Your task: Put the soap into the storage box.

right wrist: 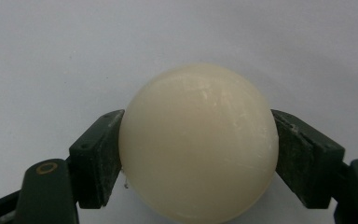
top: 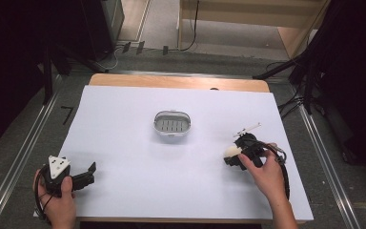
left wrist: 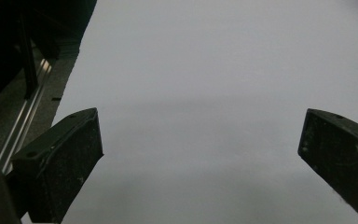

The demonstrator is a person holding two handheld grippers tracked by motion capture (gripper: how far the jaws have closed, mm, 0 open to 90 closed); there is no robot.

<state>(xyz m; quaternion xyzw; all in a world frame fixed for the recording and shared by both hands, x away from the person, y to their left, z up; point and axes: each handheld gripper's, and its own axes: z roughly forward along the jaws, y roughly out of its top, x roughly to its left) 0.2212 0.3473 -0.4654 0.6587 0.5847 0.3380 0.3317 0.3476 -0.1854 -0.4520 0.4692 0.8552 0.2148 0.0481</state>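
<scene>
A cream, rounded bar of soap (right wrist: 198, 140) sits between the two black jaws of my right gripper (right wrist: 198, 154), and both pads press on its sides. In the high view the soap (top: 231, 151) and the right gripper (top: 232, 156) are low over the white sheet at the right, right of the dish and nearer to me. A small grey-white soap dish (top: 155, 121) with a slotted floor stands at the middle of the sheet, with nothing in it. My left gripper (top: 93, 172) rests at the near left corner, and its jaws (left wrist: 200, 149) stand wide open over bare white sheet.
The white sheet (top: 124, 143) covers a wooden table. A thin white stick (top: 248, 129) lies just beyond the right gripper. Metal rails (top: 24, 148) run along both sides of the table, with dark stands and cables beyond them.
</scene>
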